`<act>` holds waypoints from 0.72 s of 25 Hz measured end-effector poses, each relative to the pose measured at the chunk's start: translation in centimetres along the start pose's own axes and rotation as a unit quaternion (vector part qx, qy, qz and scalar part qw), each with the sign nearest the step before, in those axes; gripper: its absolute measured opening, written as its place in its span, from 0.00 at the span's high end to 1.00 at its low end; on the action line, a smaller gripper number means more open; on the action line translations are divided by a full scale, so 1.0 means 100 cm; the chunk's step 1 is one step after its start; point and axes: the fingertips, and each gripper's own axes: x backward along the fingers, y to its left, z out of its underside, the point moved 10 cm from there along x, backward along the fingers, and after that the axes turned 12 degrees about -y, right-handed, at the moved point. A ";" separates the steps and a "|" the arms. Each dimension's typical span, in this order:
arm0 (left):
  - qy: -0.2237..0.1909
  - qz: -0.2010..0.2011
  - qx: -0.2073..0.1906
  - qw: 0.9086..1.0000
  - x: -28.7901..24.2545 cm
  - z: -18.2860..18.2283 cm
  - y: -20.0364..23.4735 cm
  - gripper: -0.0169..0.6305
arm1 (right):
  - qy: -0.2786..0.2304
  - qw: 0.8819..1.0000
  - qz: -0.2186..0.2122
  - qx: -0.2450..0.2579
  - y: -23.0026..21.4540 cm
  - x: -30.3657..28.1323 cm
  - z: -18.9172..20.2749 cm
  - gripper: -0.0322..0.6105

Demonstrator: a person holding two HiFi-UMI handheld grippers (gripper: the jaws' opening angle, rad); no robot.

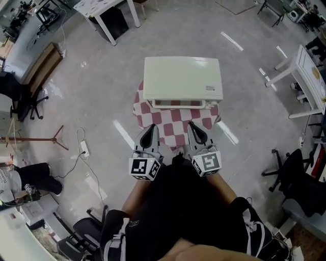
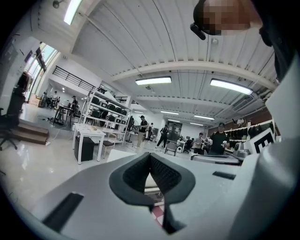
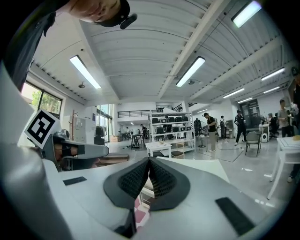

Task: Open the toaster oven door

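A cream toaster oven (image 1: 182, 81) stands on a small table under a red and white checked cloth (image 1: 175, 121), seen from above in the head view, with its front face towards me. My left gripper (image 1: 151, 129) and right gripper (image 1: 195, 127) hover side by side over the cloth's near edge, short of the oven front, each shut with nothing between the pads. In the left gripper view the closed left gripper (image 2: 151, 157) points level at the oven's pale top (image 2: 123, 153). The right gripper (image 3: 149, 162) does the same in its own view, with checked cloth (image 3: 140, 215) showing below.
A wide grey workshop floor (image 1: 91, 92) surrounds the table. A white desk (image 1: 109, 12) stands far left, another white table (image 1: 305, 76) right, office chairs (image 1: 290, 168) at lower right. A cable and power strip (image 1: 84, 149) lie on the floor at left. Several people stand far off.
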 end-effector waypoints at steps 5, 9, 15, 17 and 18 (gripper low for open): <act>0.009 -0.019 0.006 1.000 -0.015 0.000 0.009 0.96 | 0.006 1.000 -0.017 -0.002 -0.011 -0.019 0.003 0.91; 0.003 -0.061 0.038 0.997 -0.025 0.004 0.037 0.96 | 0.009 1.000 -0.011 -0.003 -0.013 -0.031 0.003 0.91; 0.039 -0.072 0.118 0.990 -0.051 0.032 0.079 0.83 | 0.018 1.000 0.016 -0.007 -0.015 -0.042 0.009 0.91; 0.060 -0.064 0.137 0.987 -0.063 0.042 0.090 0.79 | 0.019 1.000 0.021 -0.005 -0.014 -0.047 0.012 0.91; 0.072 -0.061 0.139 0.986 -0.068 0.048 0.094 0.77 | 0.021 0.999 0.024 -0.004 -0.013 -0.049 0.013 0.91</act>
